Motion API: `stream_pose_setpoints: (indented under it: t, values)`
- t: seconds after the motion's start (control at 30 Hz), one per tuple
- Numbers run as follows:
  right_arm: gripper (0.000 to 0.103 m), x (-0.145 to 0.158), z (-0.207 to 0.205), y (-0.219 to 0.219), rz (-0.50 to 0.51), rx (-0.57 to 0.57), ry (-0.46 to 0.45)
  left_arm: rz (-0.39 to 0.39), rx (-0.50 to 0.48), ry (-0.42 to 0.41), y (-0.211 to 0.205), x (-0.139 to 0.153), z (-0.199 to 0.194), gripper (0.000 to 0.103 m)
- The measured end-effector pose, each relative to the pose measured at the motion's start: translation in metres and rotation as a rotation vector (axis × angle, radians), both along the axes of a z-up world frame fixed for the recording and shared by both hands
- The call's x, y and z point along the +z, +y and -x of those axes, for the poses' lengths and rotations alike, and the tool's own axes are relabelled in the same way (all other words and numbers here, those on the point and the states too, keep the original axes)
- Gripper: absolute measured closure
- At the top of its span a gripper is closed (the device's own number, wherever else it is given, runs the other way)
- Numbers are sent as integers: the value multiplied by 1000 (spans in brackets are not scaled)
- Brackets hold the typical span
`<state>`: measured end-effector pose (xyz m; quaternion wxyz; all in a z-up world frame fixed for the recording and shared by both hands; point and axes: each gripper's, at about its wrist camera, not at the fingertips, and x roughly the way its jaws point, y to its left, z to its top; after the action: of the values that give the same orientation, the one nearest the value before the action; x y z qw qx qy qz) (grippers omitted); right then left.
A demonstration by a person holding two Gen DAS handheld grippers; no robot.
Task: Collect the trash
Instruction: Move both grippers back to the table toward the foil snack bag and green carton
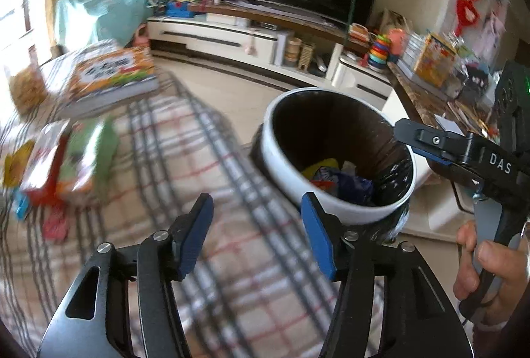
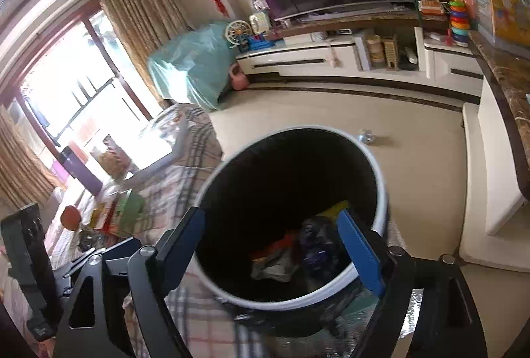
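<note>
A round trash bin with a white rim [image 1: 347, 208] and a black liner stands beside the plaid-covered table [image 1: 232, 258]. Crumpled wrappers [image 1: 341, 179] lie at its bottom. My left gripper [image 1: 256, 205] is open over the table edge, just left of the bin, with nothing between its blue pads. My right gripper [image 2: 270, 218] is open above the bin's rim [image 2: 381, 179], looking down on the wrappers [image 2: 285, 255], and holds nothing. One of its fingers [image 1: 427, 139] reaches over the bin from the right, with a hand [image 1: 480, 265] on its handle.
Colourful snack packets [image 1: 73, 165] and a picture book [image 1: 109, 76] lie on the table to the left. A TV cabinet [image 1: 232, 36] with toys runs along the far wall. A small shiny object [image 2: 366, 136] lies on the tile floor beyond the bin.
</note>
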<state>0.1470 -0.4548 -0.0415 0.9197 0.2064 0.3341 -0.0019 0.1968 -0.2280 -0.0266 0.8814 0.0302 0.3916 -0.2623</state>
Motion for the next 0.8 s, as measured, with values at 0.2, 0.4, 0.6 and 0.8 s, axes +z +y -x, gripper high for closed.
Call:
stream_pose_setpoints:
  t: [0.2,0.4,0.6,0.8]
  values:
    - [17,0,1,37,-25,61,-13,28,101,15,52,-4,10,45]
    - [16,-6,-1,77,-34,131,-3,52,199,32,100,-10,18,45]
    - [16,-15,-6,110,-48,196,26,47,268,45,138,-20,28,45]
    - [16,-24,-11,147,-50,249,49,51,341,54,173,-25,33,44]
